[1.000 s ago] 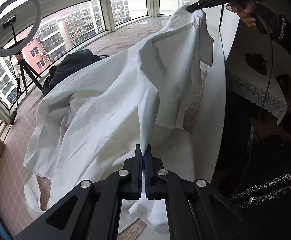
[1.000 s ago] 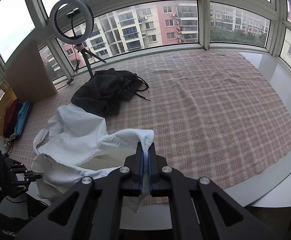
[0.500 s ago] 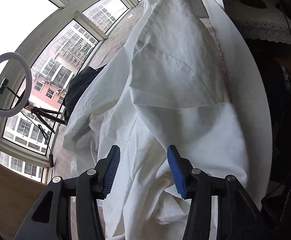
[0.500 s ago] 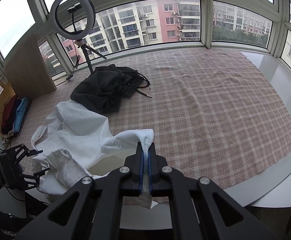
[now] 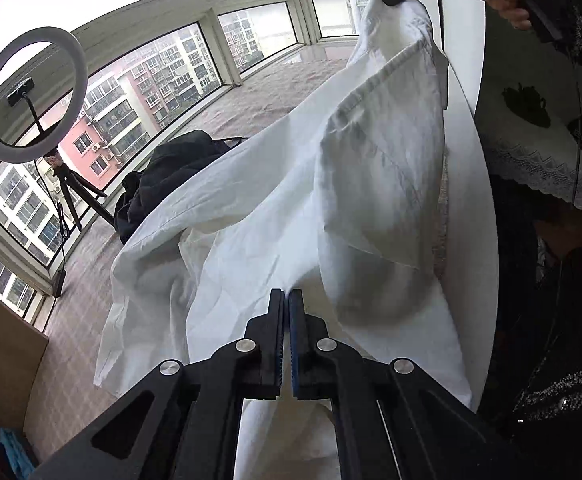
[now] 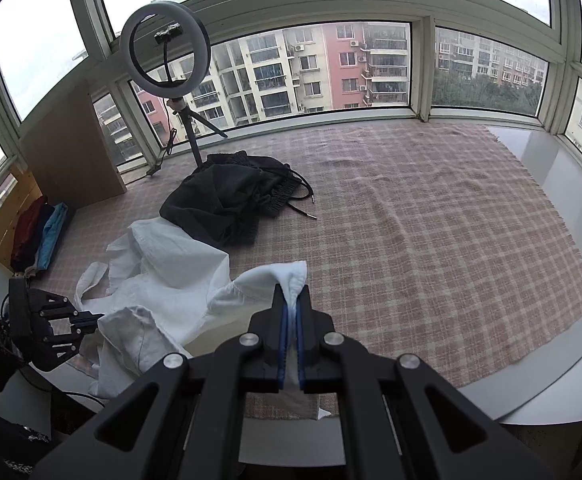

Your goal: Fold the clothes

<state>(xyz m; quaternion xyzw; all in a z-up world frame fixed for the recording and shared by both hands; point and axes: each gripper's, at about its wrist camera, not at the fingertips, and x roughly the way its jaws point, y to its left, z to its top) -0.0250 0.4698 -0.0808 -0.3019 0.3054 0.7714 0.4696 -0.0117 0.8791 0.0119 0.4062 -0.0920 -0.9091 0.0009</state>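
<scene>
Change: the left tongs (image 5: 285, 300) let go of the white garment (image 5: 275, 208), moved along the cloth and have just been closing again — a fold of it now sits between the pads, at a different spot from a second ago.
Left tongs: pads pressed together on the cloth's near edge at 6 o'clock in the left wrist view; how much fabric is caught I can't quite tell.
Right tongs (image 6: 291, 312): clamped tight on a hemmed corner of the garment, held high at 1 o'clock in the left view.
Why held so: two grips well apart likely stretch one edge taut, so the rest hangs free and can be laid flat.
Garment: partly lifted between the tongs, its lower part trailing on the checked cloth (image 6: 431, 220) over the desk (image 6: 563, 376).
Dark garment (image 6: 231, 208): heaped at 11 o'clock in the right view — waiting, untouched.
</scene>
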